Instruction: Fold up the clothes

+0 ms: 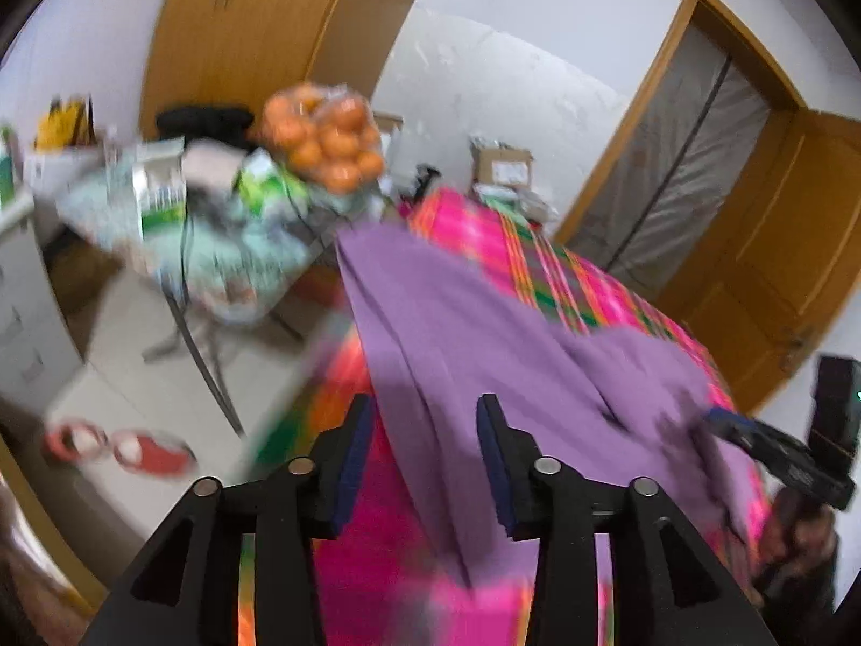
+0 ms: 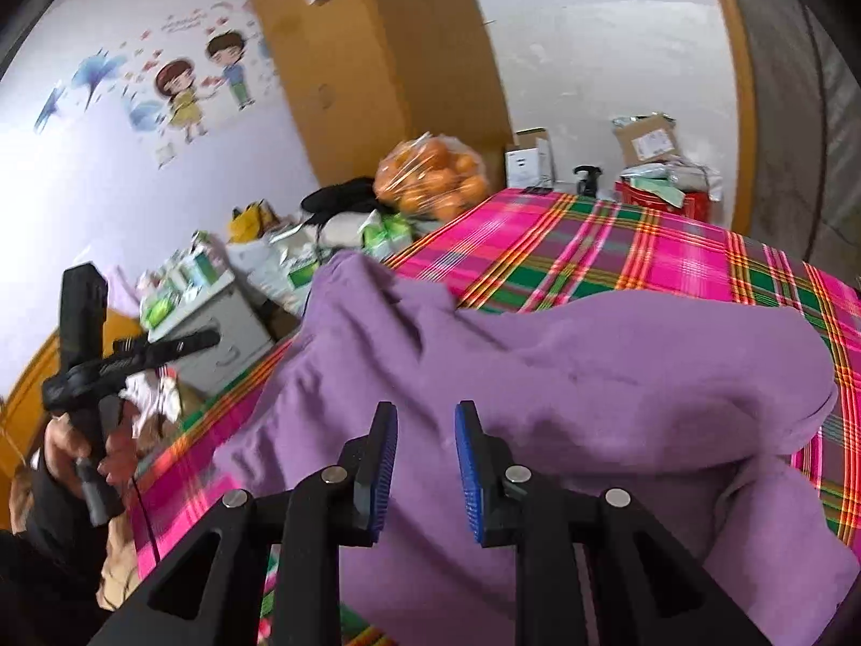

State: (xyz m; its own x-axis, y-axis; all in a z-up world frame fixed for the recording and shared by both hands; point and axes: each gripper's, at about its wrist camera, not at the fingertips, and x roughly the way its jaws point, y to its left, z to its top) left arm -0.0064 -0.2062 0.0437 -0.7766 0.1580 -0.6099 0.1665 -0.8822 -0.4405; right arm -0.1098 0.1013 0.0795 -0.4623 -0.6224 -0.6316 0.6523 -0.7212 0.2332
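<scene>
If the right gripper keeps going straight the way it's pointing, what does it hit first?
Most likely the purple garment: the right gripper is open and aimed at its bunched fabric, though depth is hard to judge.

My black left gripper and black right gripper carried blue pads over a plain purple garment. It lay on a cloth checked in hot pink, green, orange and yellow. Behind sat a clear bag of orange fruit, a tan wooden cabinet and a pale wall with cartoon stickers.

Open left hand-held gripper over purple garment
</scene>
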